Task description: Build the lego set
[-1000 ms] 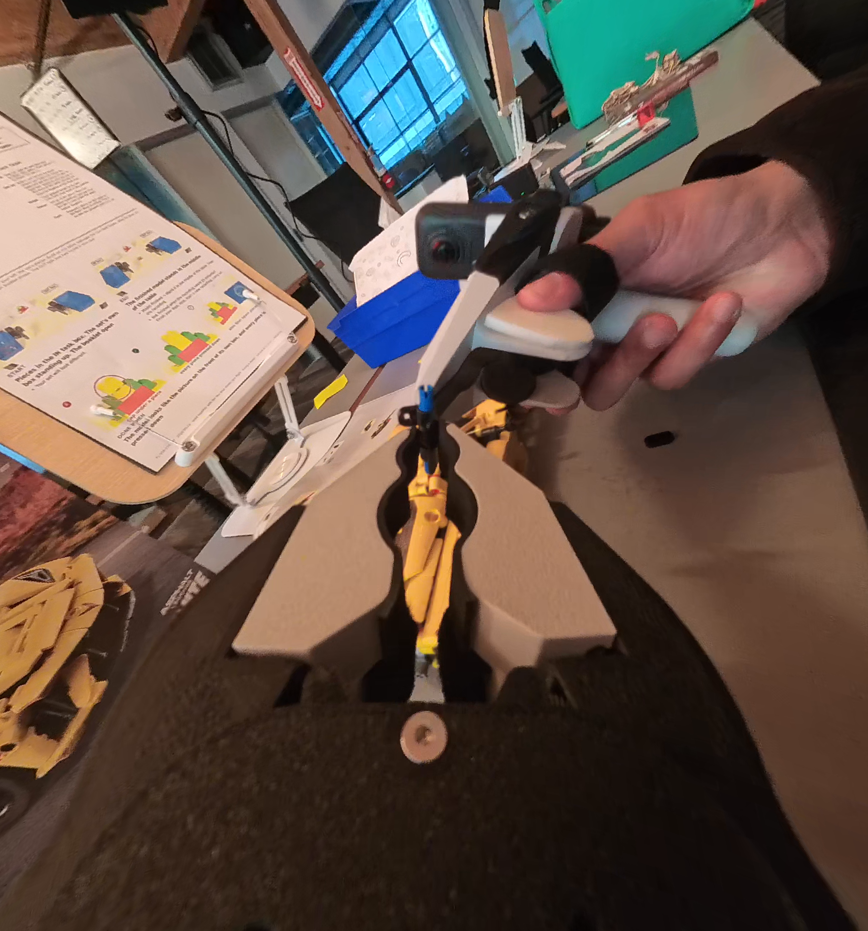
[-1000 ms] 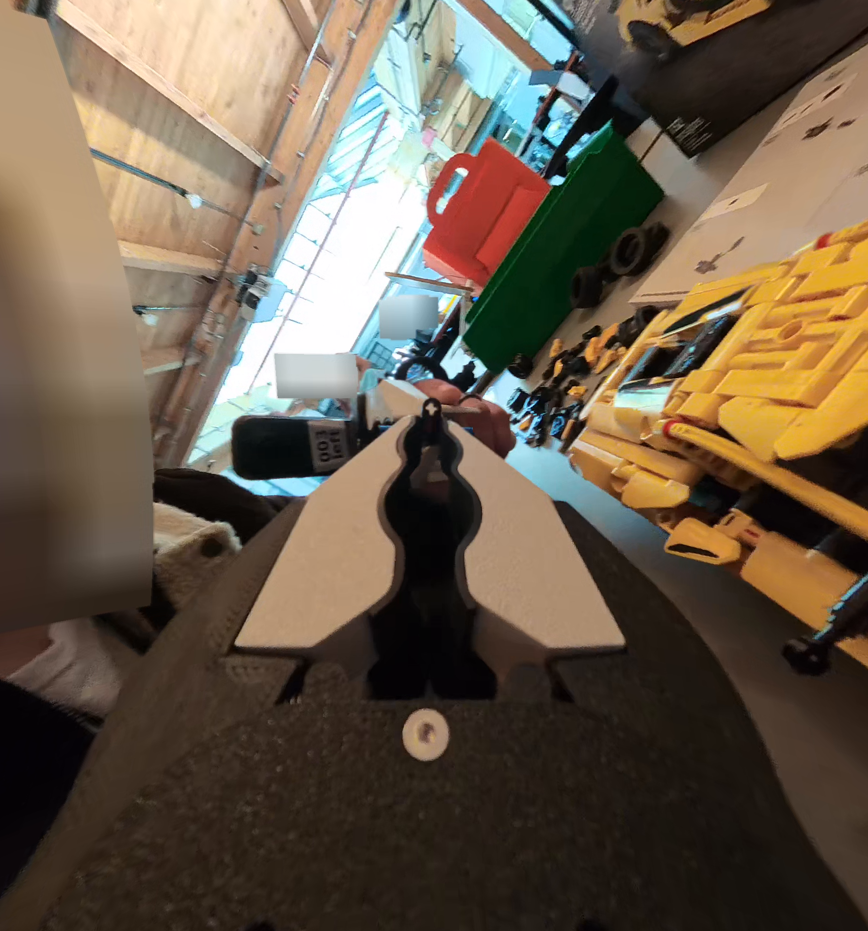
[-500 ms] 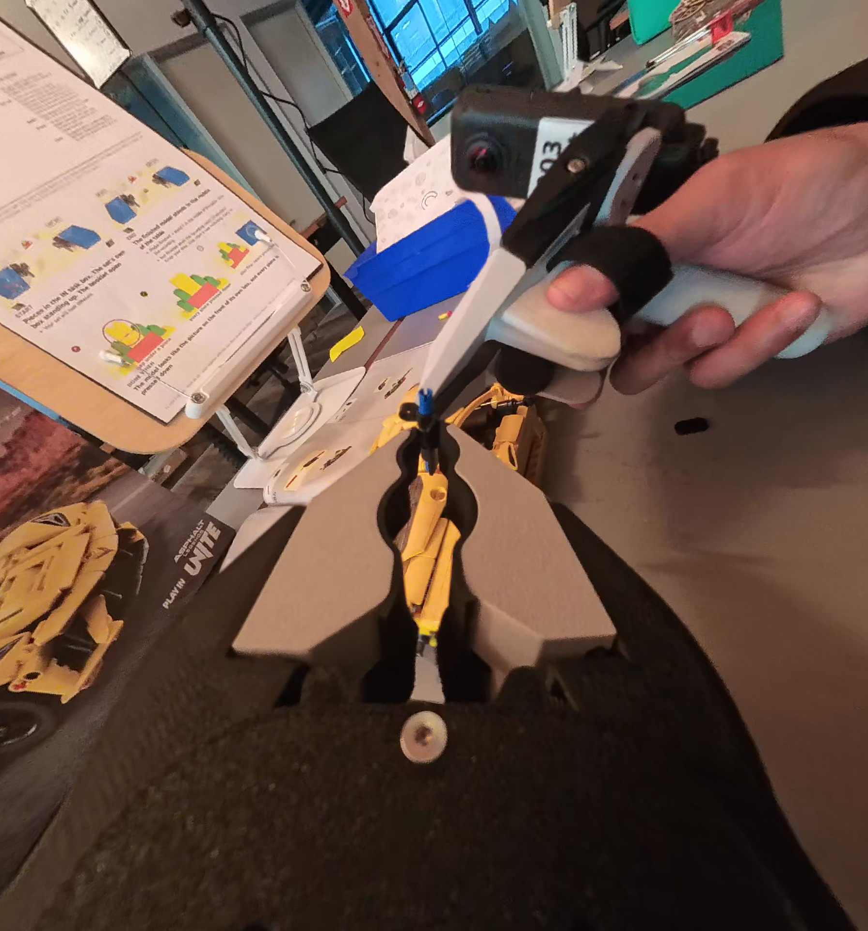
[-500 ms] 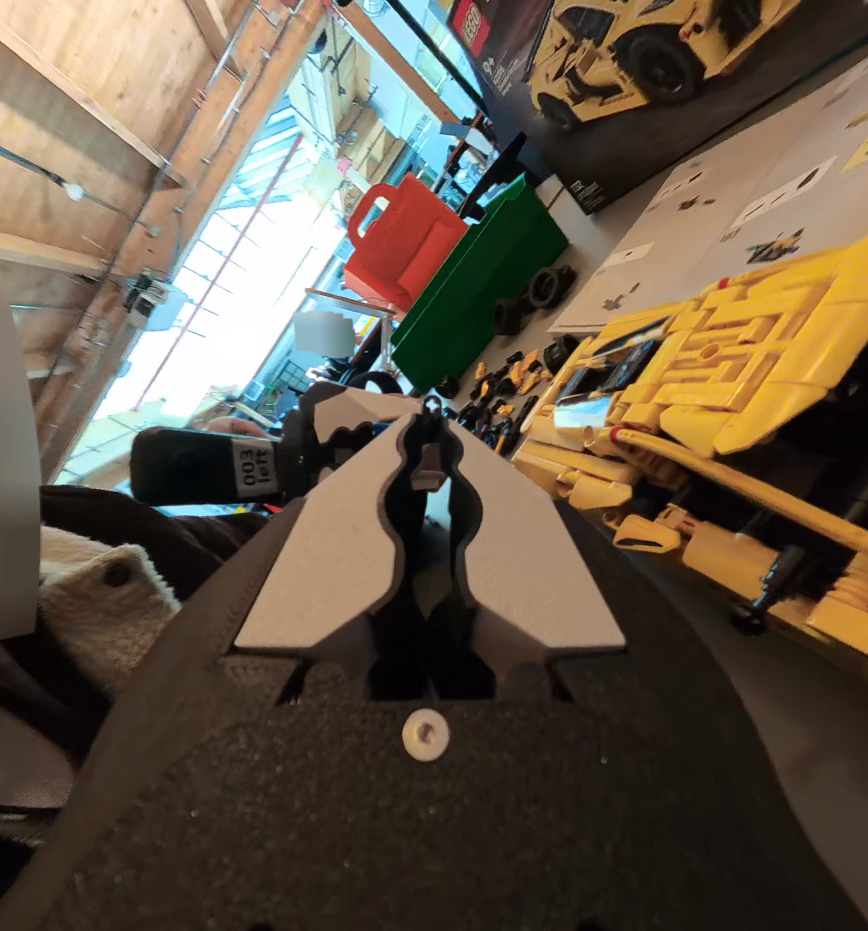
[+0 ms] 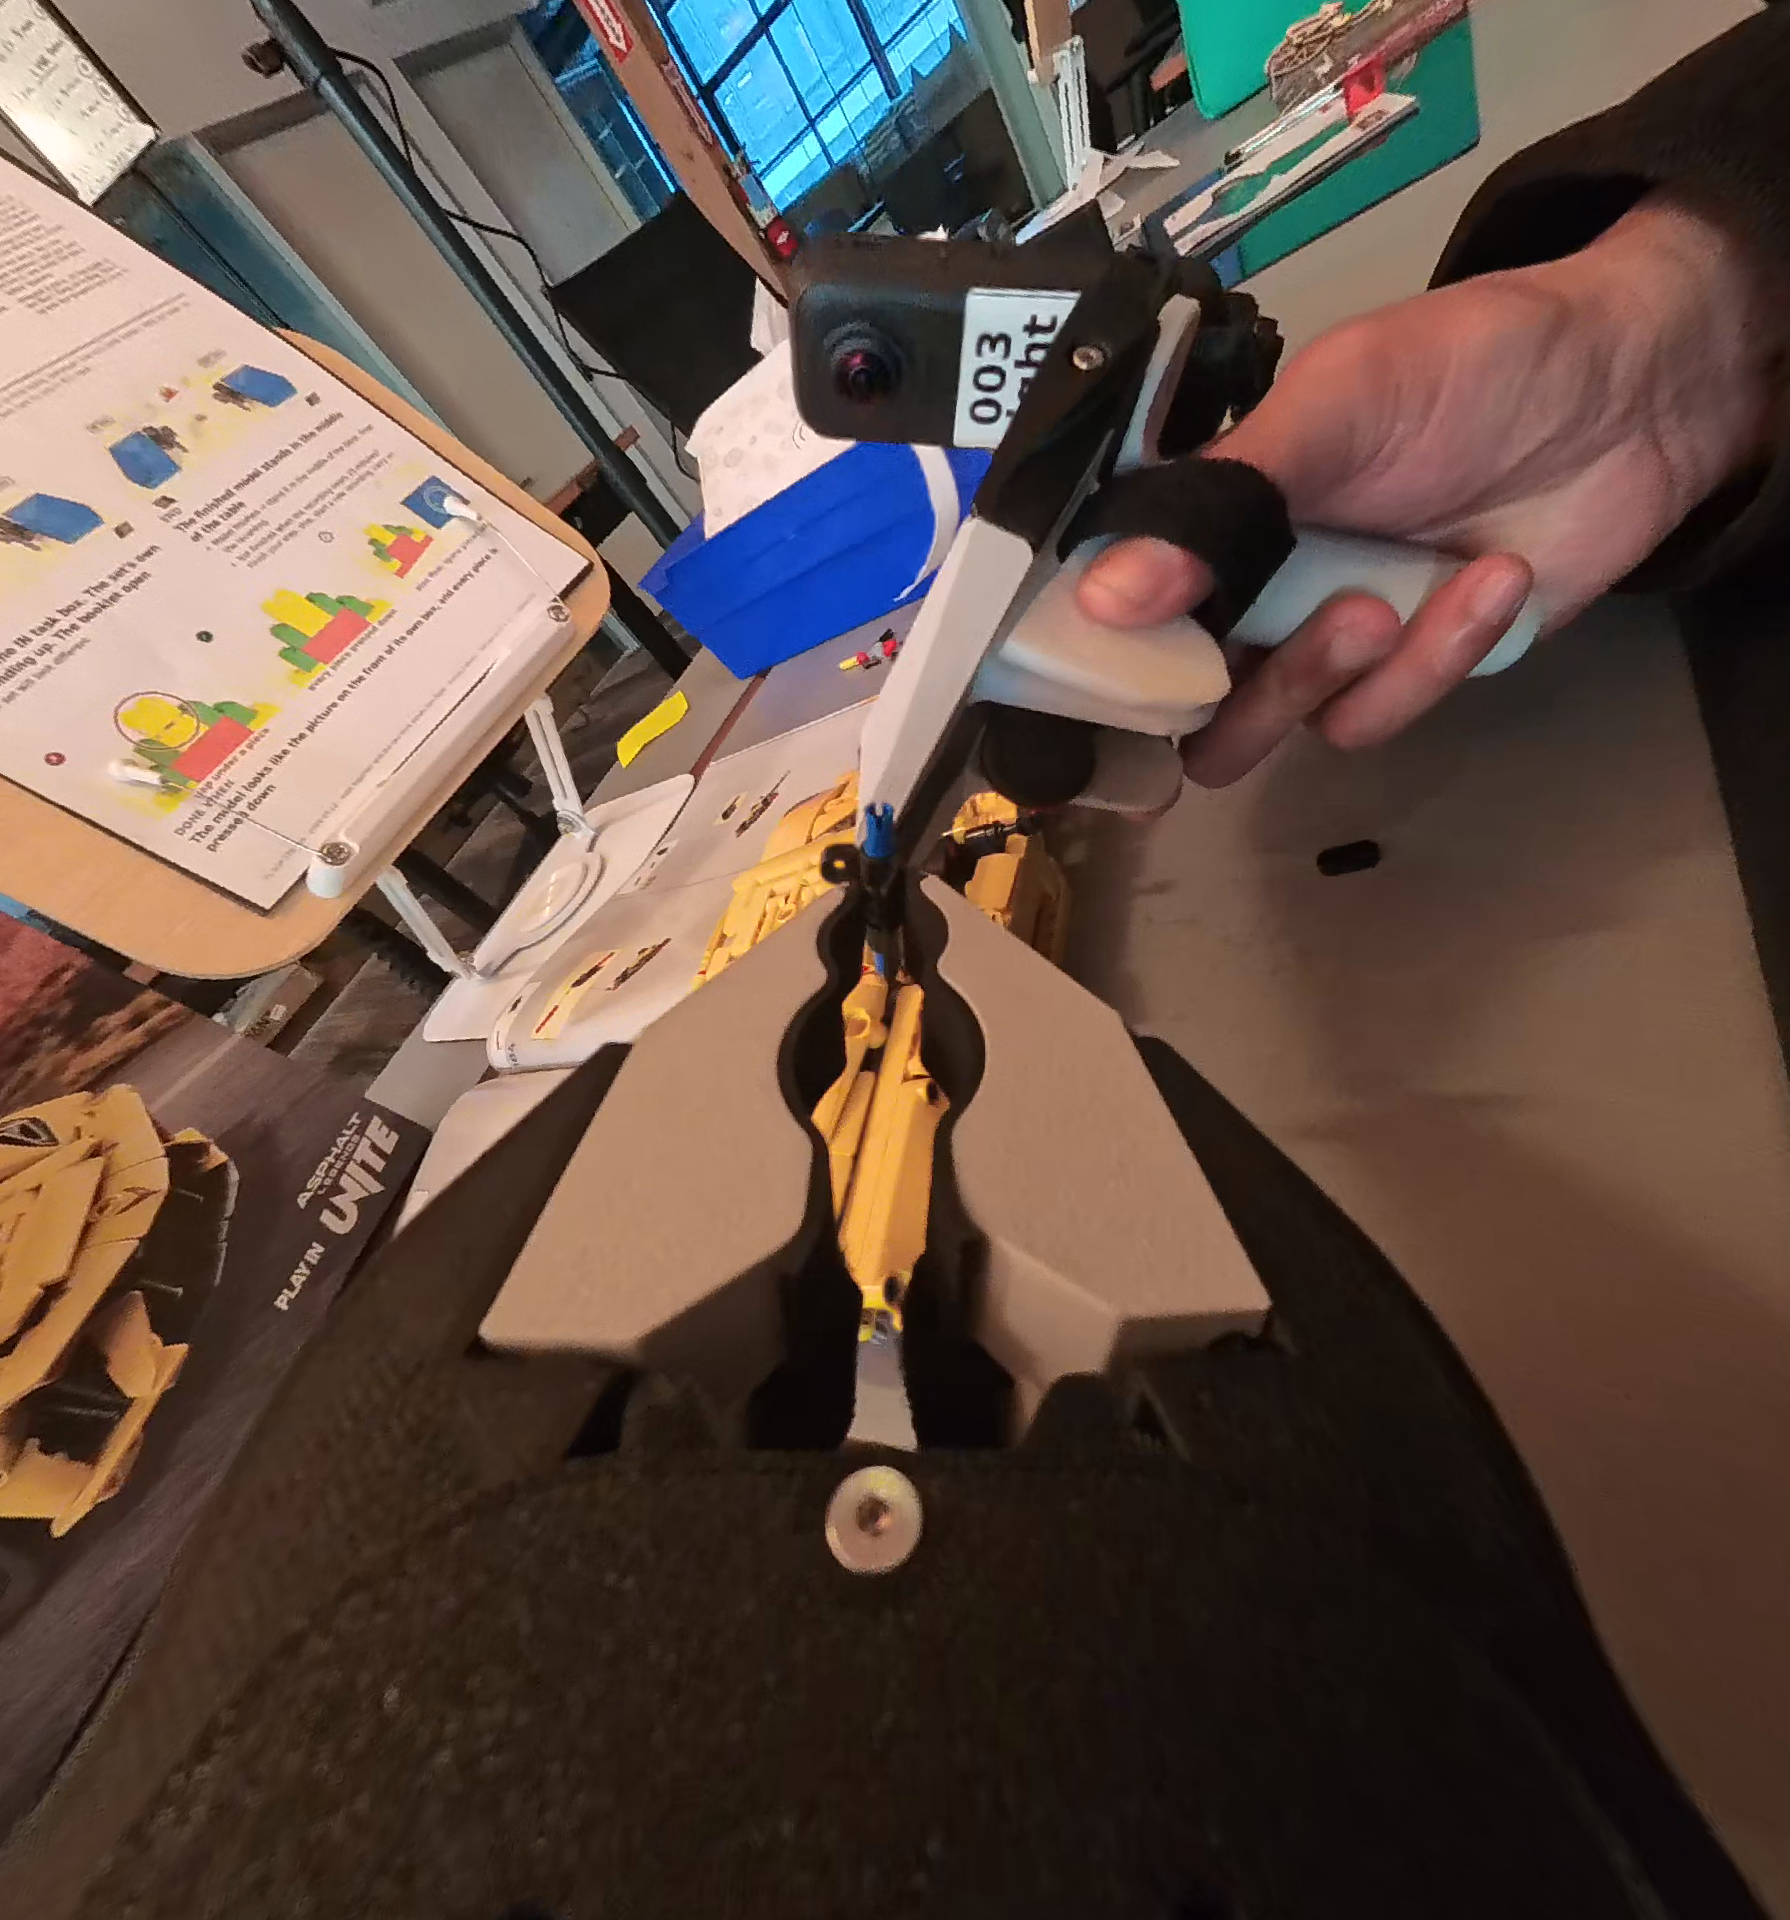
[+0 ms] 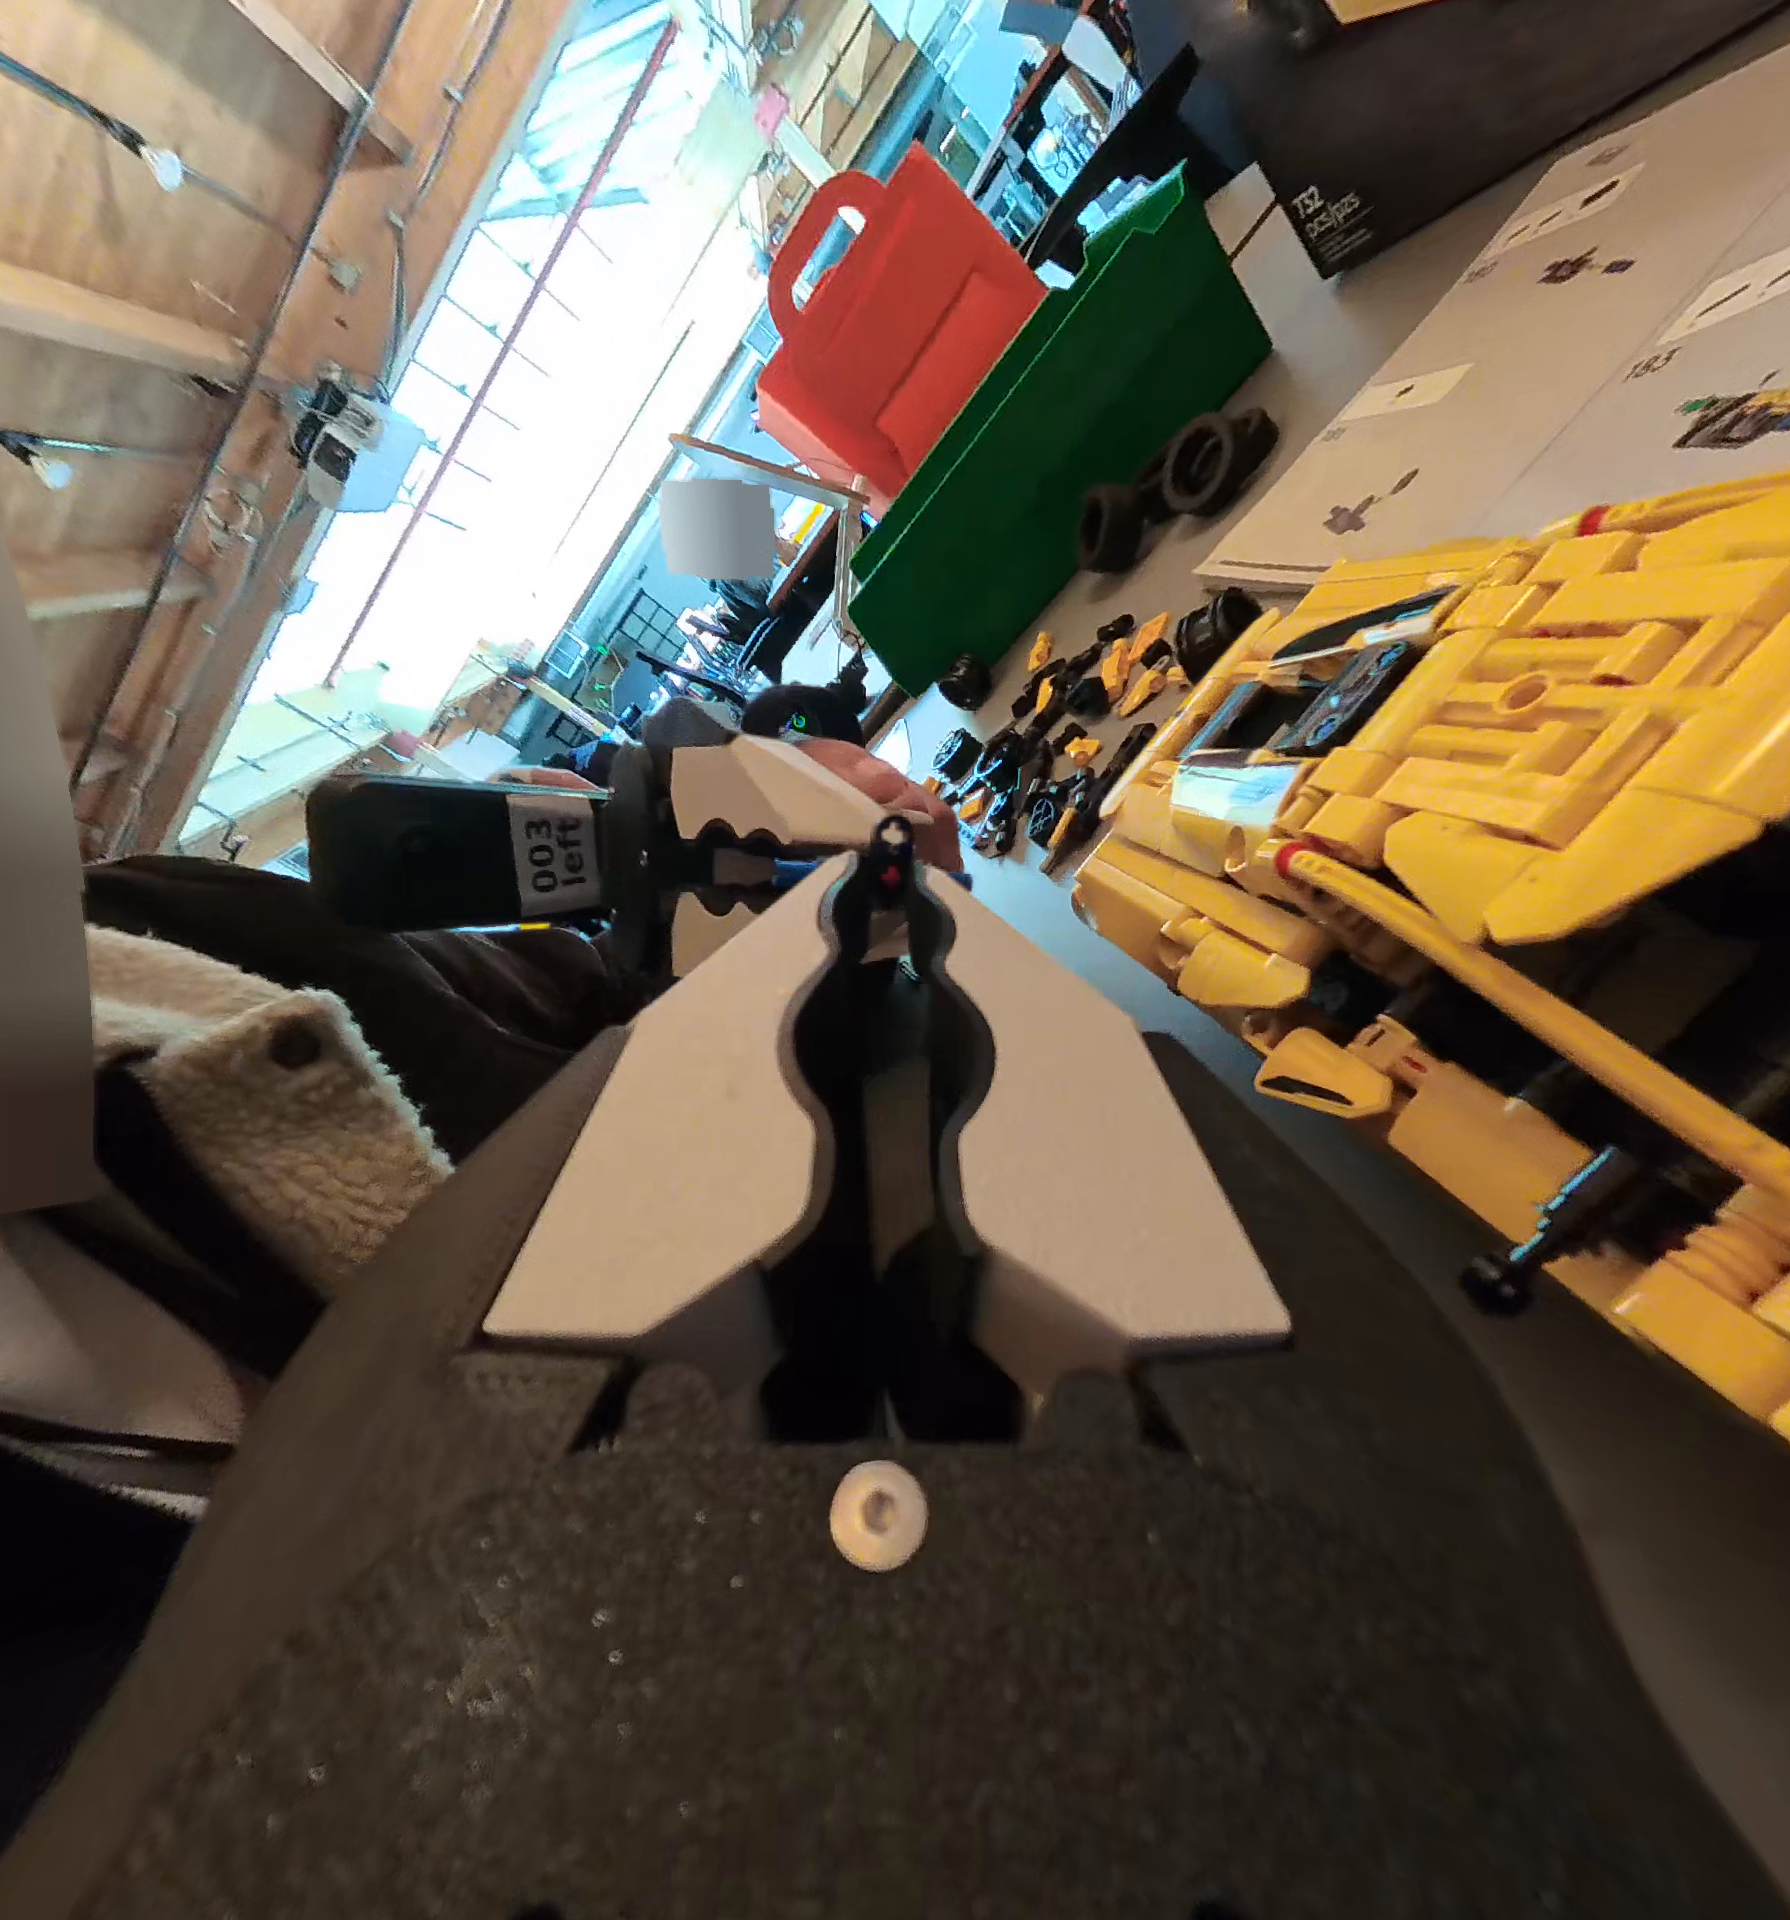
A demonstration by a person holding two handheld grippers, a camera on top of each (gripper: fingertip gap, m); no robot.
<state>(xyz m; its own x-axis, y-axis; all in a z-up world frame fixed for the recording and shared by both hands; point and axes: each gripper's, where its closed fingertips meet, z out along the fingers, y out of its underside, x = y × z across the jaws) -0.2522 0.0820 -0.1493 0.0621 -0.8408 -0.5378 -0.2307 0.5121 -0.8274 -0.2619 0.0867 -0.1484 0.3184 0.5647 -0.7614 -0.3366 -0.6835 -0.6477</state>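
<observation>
My left gripper (image 5: 880, 906) is shut on a long yellow Lego sub-assembly (image 5: 875, 1132) that runs back between its fingers. A small black connector (image 5: 837, 858) sticks out at its tip. My right gripper (image 5: 878, 823), held by a hand (image 5: 1473, 488), comes in from above right. Its closed tip pinches a small blue pin (image 5: 876, 831) right at that connector. In the right wrist view my right gripper (image 6: 888, 875) is shut and meets the left gripper (image 6: 766, 805) tip to tip. The yellow Lego car (image 6: 1493, 727) lies on the table to the right.
Loose black and yellow parts (image 6: 1057, 717), black tyres (image 6: 1182, 488), a green bin (image 6: 1057, 447) and a red bag (image 6: 891, 312) lie beyond the car. The instruction booklet (image 6: 1597, 312) is beside it. A task sheet on a stand (image 5: 195, 582), a blue bin (image 5: 808, 561) and the set box (image 5: 91, 1299) sit left. Left and right tips are no more than a few centimetres apart.
Both grippers stay shut with their tips together. The right gripper has swung and now looms closer in the left view. In the right view the left gripper has drawn nearer and the car has shifted.
</observation>
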